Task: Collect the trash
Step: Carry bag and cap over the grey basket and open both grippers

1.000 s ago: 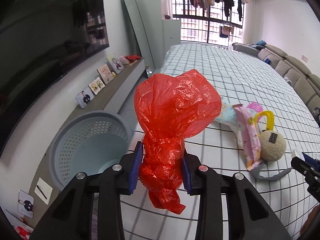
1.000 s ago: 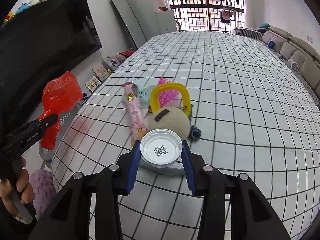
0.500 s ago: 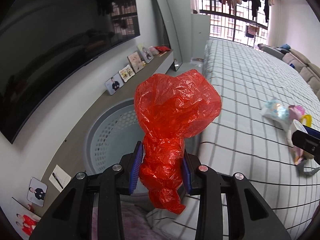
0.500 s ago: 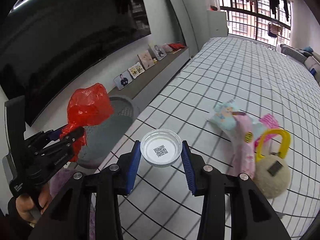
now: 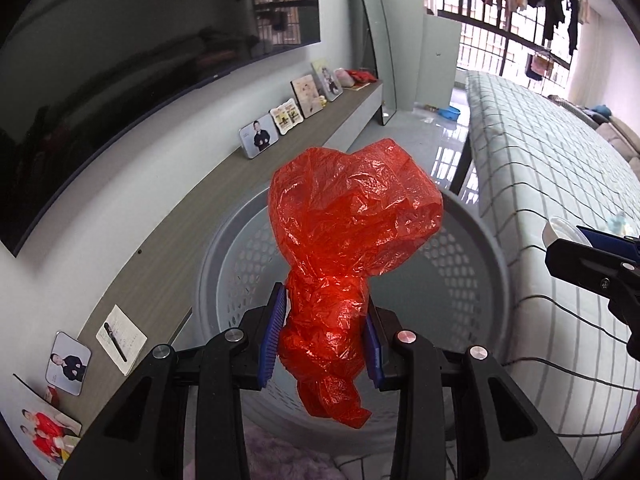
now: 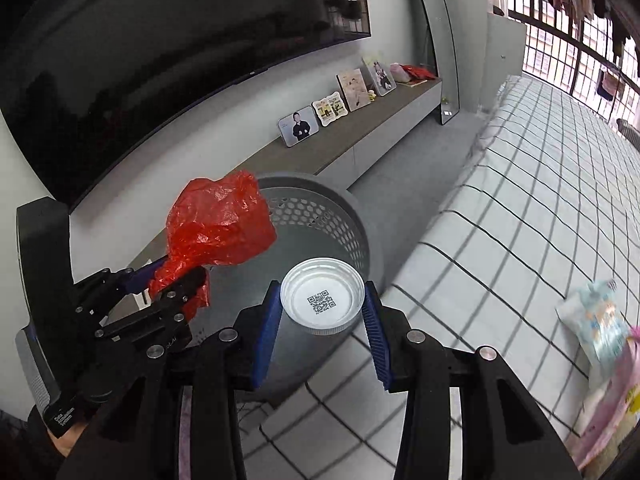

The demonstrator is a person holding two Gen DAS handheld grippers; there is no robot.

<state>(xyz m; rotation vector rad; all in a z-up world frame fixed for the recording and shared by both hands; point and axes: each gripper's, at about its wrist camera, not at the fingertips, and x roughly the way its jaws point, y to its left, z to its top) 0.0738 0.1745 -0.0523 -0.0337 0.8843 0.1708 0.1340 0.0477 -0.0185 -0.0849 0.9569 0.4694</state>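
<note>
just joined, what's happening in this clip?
Trash pickup beside a bed. The left tongs are shut on a crumpled red plastic bag, held over the open grey perforated basket on the floor. The right tongs grip a white lid with a QR code inside, near the basket's edge. Neither is dropped yet. Snack wrappers lie on the checked bedsheet.

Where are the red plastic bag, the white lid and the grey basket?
red plastic bag (image 5: 352, 224), left wrist view, on its crumpled upper bulge.
white lid (image 6: 322, 300), right wrist view, on its inner face.
grey basket (image 5: 472, 264), left wrist view, on its perforated inner wall.
</note>
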